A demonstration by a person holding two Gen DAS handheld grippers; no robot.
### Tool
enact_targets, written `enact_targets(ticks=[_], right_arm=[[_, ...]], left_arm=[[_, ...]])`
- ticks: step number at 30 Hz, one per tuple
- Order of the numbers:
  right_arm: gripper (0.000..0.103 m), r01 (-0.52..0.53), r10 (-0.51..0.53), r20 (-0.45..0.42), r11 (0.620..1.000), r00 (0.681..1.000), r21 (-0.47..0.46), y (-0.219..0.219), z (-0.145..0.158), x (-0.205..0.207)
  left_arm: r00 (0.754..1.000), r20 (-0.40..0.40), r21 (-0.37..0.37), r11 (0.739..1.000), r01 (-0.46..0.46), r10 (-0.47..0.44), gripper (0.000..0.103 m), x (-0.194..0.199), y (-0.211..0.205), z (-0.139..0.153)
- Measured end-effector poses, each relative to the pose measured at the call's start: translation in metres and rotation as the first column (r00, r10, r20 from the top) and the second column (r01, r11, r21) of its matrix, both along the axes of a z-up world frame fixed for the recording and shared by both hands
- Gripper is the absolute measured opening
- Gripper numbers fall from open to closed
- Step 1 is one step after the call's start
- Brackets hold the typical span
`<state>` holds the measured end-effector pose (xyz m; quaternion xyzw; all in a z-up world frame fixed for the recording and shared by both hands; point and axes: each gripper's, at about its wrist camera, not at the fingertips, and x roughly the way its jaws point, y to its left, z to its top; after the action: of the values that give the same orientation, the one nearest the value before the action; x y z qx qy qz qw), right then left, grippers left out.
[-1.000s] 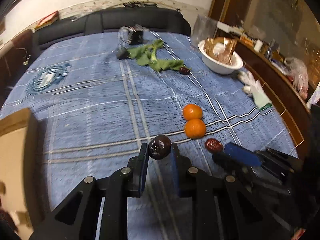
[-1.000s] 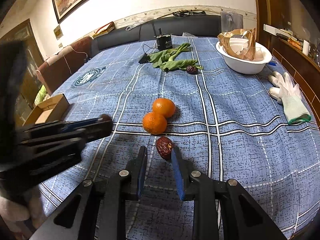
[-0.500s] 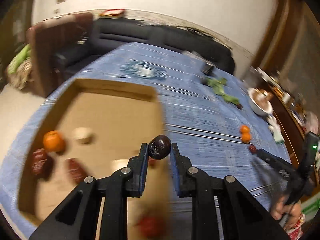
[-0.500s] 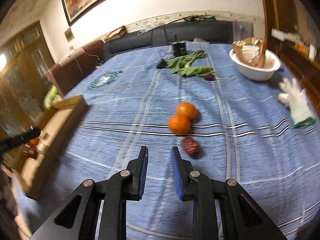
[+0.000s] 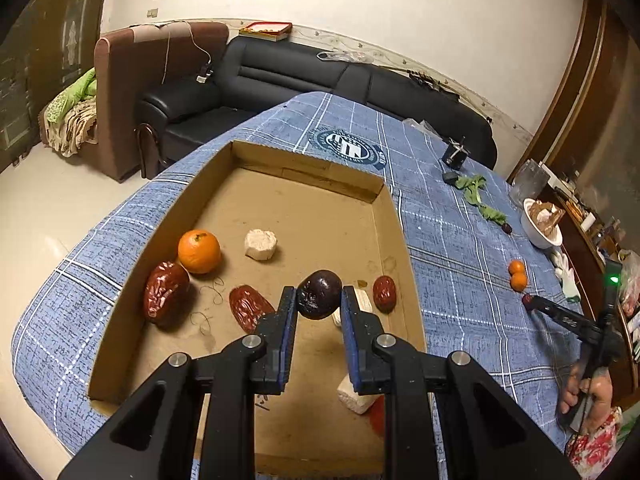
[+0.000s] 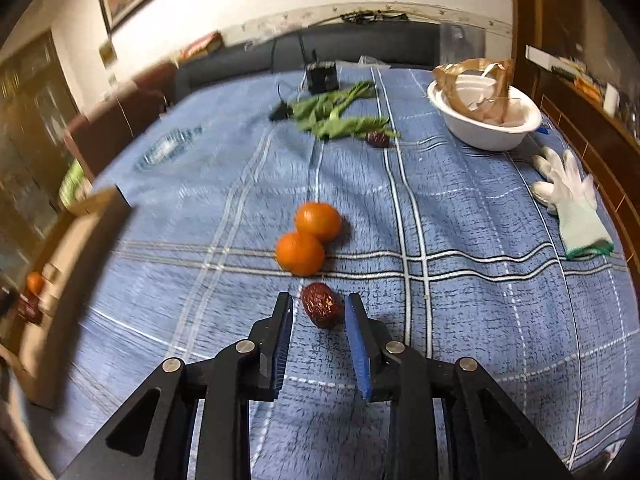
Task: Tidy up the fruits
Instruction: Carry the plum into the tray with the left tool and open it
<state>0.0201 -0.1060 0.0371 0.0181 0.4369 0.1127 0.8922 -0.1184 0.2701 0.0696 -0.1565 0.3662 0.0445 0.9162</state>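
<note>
Left gripper point(image 5: 319, 306) clenches dark plum point(image 5: 319, 294) above cardboard box point(image 5: 408, 264), frame centre | right gripper point(image 6: 318, 320) spread around red date point(image 6: 319, 305) | boxed: orange, dates | left: two oranges point(image 6: 308, 236).

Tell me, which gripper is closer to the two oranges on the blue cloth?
Right. The right gripper sits just before the oranges, straddling a red date. The left gripper is far off over the cardboard box.
</note>
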Motion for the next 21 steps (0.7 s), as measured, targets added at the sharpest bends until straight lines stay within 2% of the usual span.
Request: enact_targets(ticks=[2, 4, 9, 16, 21], right_arm=[[0.029, -0.004, 0.004, -0.005, 0.999, 1.0, -0.041, 0.006, -0.008, 0.003], [0.029, 0.002, -0.002, 0.001, 0.999, 1.0, -0.046, 0.005, -0.014, 0.005], [0.02, 0.005, -0.005, 0.016, 1.0, 1.0, -0.01, 0.003, -0.006, 0.001], [0.018, -0.07, 0.069, 0.05, 0.997, 0.996, 0.022, 0.029, 0.017, -0.018], [0.018, -0.128, 0.123, 0.049, 0.986, 0.991, 0.107, 0.043, 0.028, -0.024]], left_arm=[[1.0, -0.001, 0.017, 1.0, 0.002, -0.002, 0.021, -0.002, -0.002, 0.0], [1.0, -0.003, 0.035, 0.999, 0.0, 0.0, 0.021, -0.003, -0.003, -0.001], [0.999, -0.036, 0.056, 0.998, -0.001, 0.003, 0.021, -0.003, 0.002, -0.009], [0.996, -0.09, 0.064, 0.998, 0.011, -0.005, 0.021, 0.0, 0.004, -0.026], [0.995, -0.101, 0.113, 0.994, -0.002, 0.013, 0.021, -0.002, 0.007, -0.029]])
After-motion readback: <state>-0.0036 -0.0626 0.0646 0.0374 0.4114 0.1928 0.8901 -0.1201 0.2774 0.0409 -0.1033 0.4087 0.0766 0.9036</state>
